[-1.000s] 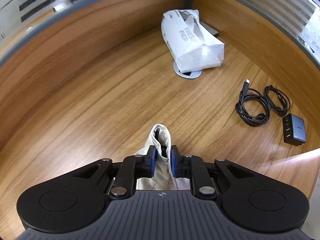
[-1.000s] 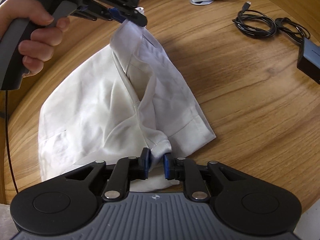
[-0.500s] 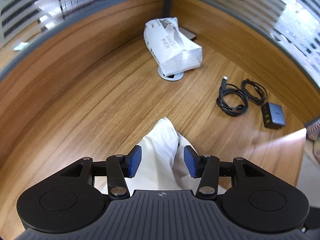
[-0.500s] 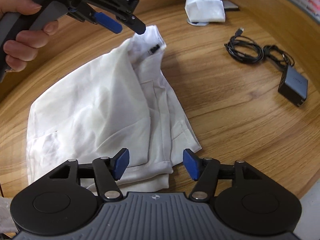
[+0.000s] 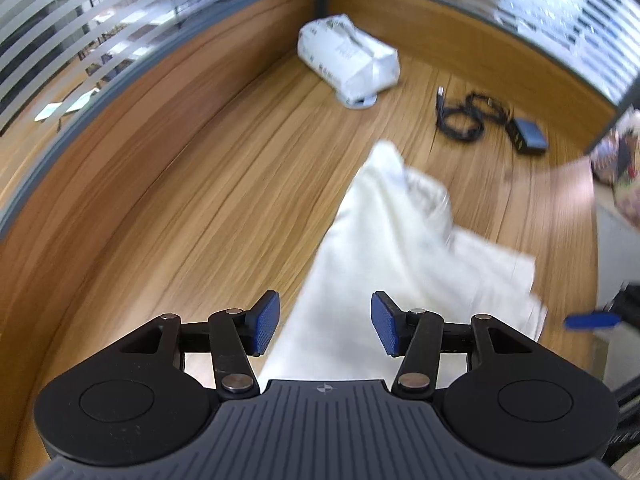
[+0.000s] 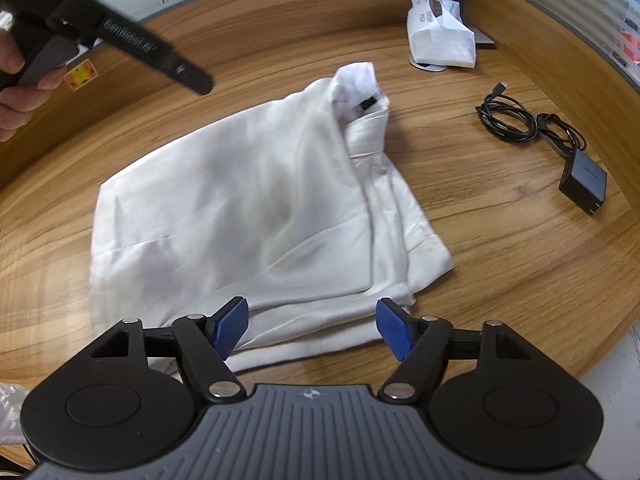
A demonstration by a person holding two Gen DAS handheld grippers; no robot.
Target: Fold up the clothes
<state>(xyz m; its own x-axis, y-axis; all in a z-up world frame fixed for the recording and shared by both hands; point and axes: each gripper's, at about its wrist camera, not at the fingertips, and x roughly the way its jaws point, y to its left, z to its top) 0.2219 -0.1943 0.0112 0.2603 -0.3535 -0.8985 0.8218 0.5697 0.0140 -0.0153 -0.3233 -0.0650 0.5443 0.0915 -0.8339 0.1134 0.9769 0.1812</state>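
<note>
A white shirt (image 6: pixel 256 200) lies folded over on the wooden desk (image 6: pixel 500 280), collar end pointing to the far side. In the blurred left wrist view the same shirt (image 5: pixel 400 248) stretches away to the right. My left gripper (image 5: pixel 325 330) hangs above the shirt's near edge, its jaws opening, blue pads clear of the cloth. My right gripper (image 6: pixel 312 326) hovers over the shirt's near hem, jaws opening wide, nothing pressed between them. In the right wrist view the left gripper's black body crosses the upper left, held by a hand (image 6: pixel 16 92).
A white paper bag (image 6: pixel 440 36) stands at the far corner on a round grommet. A coiled black cable (image 6: pixel 516 116) and a dark charger (image 6: pixel 584 180) lie at the right. Wooden partitions topped with striped glass (image 5: pixel 100 24) ring the desk.
Both grippers have let go of the shirt and opened. Both have lifted and drawn back; the left one has swung left, away from the collar. The shirt has dropped flat onto the desk.
</note>
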